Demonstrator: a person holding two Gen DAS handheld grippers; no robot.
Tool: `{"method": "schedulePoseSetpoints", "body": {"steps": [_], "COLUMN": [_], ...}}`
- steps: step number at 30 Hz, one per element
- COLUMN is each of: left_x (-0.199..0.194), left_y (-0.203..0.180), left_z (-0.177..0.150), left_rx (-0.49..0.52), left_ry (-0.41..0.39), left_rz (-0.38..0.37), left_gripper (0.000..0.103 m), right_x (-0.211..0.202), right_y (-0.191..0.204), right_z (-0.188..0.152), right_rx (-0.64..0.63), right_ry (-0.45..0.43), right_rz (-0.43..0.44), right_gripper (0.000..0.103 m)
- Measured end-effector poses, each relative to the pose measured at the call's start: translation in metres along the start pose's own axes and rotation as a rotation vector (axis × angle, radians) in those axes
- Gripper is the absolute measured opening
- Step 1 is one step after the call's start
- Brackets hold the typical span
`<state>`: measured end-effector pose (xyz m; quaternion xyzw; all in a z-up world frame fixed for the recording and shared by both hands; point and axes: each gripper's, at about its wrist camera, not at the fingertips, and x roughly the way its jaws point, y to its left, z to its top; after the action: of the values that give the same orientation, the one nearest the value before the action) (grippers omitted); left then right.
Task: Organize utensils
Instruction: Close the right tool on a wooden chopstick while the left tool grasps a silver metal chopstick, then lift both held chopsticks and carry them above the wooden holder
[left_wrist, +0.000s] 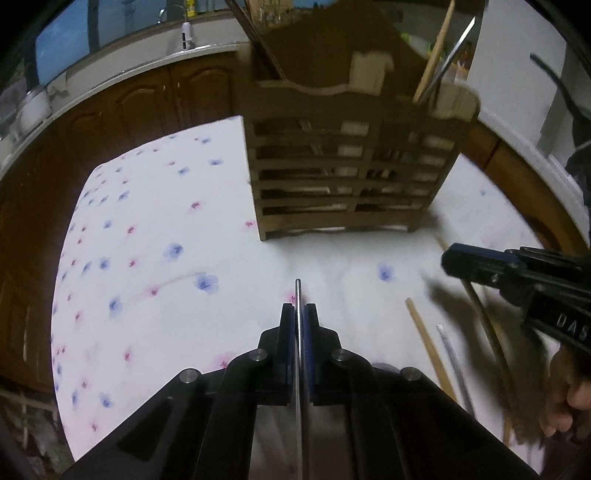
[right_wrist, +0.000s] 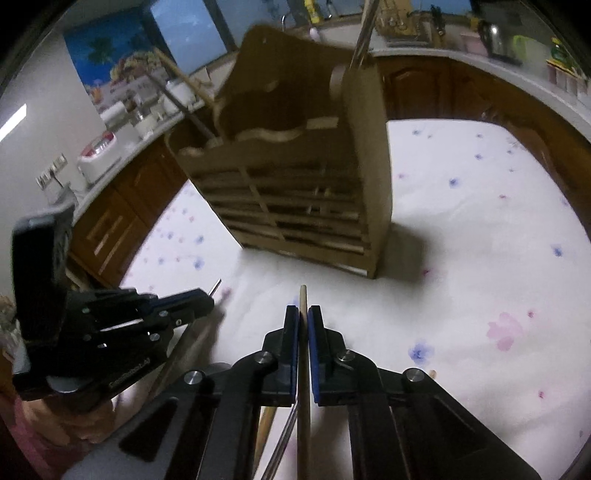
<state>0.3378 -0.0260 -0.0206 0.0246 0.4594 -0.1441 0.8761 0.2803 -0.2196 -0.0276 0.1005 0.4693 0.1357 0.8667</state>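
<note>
My left gripper (left_wrist: 299, 310) is shut on a thin metal utensil handle (left_wrist: 297, 291) that pokes out past the pads. My right gripper (right_wrist: 303, 312) is shut on a slim wooden stick (right_wrist: 303, 295). A slatted wooden utensil holder (left_wrist: 351, 166) stands upright on the table ahead of both; a wooden stick (left_wrist: 436, 48) and a metal blade (left_wrist: 460, 42) lean in its right compartment. In the left wrist view the right gripper (left_wrist: 448, 258) hovers at right over loose utensils. The right wrist view has the left gripper (right_wrist: 208, 297) at left, with the metal tip (right_wrist: 216, 286) sticking out.
A white flowered cloth (left_wrist: 155, 229) covers the table. Loose on it at the near right lie a wooden stick (left_wrist: 428, 347), a metal piece (left_wrist: 452, 362) and a thin brown rod (left_wrist: 487, 332). Dark wooden cabinets (left_wrist: 147, 99) and a counter ring the table. A hand (left_wrist: 569, 398) shows at right.
</note>
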Motion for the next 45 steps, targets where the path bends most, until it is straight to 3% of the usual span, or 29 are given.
{"method": "schedulePoseSetpoints", "body": {"steps": [9,25,45], "left_x": [-0.068,-0.19,-0.243], "left_y": [0.012,0.015,0.031], "left_z": [-0.016,-0.059,-0.077], "left_rx": [-0.06,-0.07,-0.099], "left_ry": [-0.112,-0.295,-0.431], "left_rz": [-0.067,-0.078,-0.092], "left_gripper": [0.003,0.003,0.003], "right_x": [-0.054,-0.145,-0.189], "right_y": [0.008,0.026,0.028], "right_z": [0.001,-0.004,-0.01], "right_rx": [0.035,0.019,0.018], "right_ry": [-0.121,-0.328,-0.442], "right_rz": [0.032,0.043,0.025], "right_gripper": [0.005,0.005,0.005]}}
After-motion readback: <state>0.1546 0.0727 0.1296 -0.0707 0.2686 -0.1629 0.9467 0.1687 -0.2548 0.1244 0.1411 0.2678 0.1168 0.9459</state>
